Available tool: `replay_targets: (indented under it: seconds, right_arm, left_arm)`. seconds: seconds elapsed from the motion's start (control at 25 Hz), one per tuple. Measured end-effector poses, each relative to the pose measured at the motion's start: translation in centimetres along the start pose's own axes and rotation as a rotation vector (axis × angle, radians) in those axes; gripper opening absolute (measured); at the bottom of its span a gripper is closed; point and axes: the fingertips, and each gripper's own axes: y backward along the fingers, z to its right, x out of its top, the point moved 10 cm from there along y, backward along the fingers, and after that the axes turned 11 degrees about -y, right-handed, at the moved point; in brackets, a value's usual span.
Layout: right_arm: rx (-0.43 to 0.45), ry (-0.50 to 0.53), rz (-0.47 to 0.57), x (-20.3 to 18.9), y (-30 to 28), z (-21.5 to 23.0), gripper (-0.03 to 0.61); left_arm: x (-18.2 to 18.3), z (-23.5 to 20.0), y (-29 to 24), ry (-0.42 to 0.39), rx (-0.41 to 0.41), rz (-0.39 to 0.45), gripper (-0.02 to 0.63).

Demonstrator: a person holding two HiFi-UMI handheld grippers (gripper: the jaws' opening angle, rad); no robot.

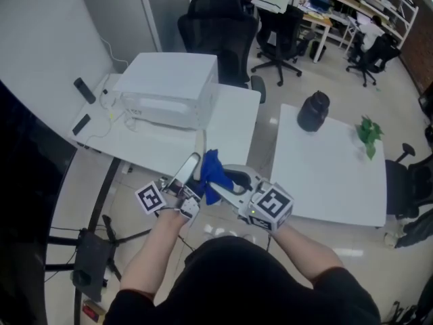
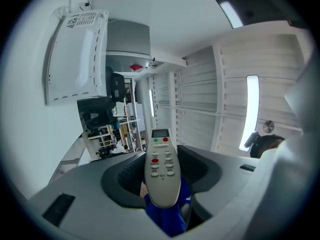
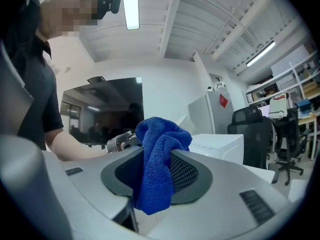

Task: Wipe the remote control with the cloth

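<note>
Low in the centre of the head view, a person brings two grippers together beside a white table. The left gripper is clamped on a grey remote control. Its own view shows the remote's red and green buttons and small display, which the head view reduces to a pale bar. The right gripper is clenched on a bunched blue cloth, seen in the left gripper view close behind the remote's lower end.
</note>
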Motion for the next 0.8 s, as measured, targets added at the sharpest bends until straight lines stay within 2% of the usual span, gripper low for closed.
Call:
replay_targets:
  seconds: [0.16,0.4,0.56,0.6,0.64,0.72,0.8]
  right_arm:
    - [0.003,-0.011,0.018,0.1,-0.2,0.4,0.15]
    - [-0.081,-0.007,0.077,2.3,1.2,3.5,0.15]
    - [-0.104,0.001,0.075,2.5,1.5,3.7,0.15]
    - [-0.117,0.003,0.071,2.3,1.7,3.6,0.15]
    - [-0.138,0.005,0.062,2.0,1.9,3.6,0.15]
    - [-0.2,0.009,0.026,1.3,2.1,3.6,0.15]
    - [-0.258,0.013,-0.023,0.1,2.3,3.7,0.15]
  left_arm:
    - [-0.9,0.8,-0.1,0.009,-0.026,-0.052,0.204]
    - [-3.4,1.3,0.9,-0.006,-0.051,-0.202,0.204]
    - [-3.6,1.0,1.2,-0.047,-0.017,-0.207,0.204]
    - [-3.4,0.9,1.2,-0.097,0.018,-0.212,0.204]
    - [-3.1,0.5,1.4,-0.18,0.076,-0.23,0.204]
    - [-2.4,-0.9,2.2,-0.433,0.262,-0.326,0.204]
    - [-2.0,-3.1,3.0,-0.719,0.488,-0.478,0.204]
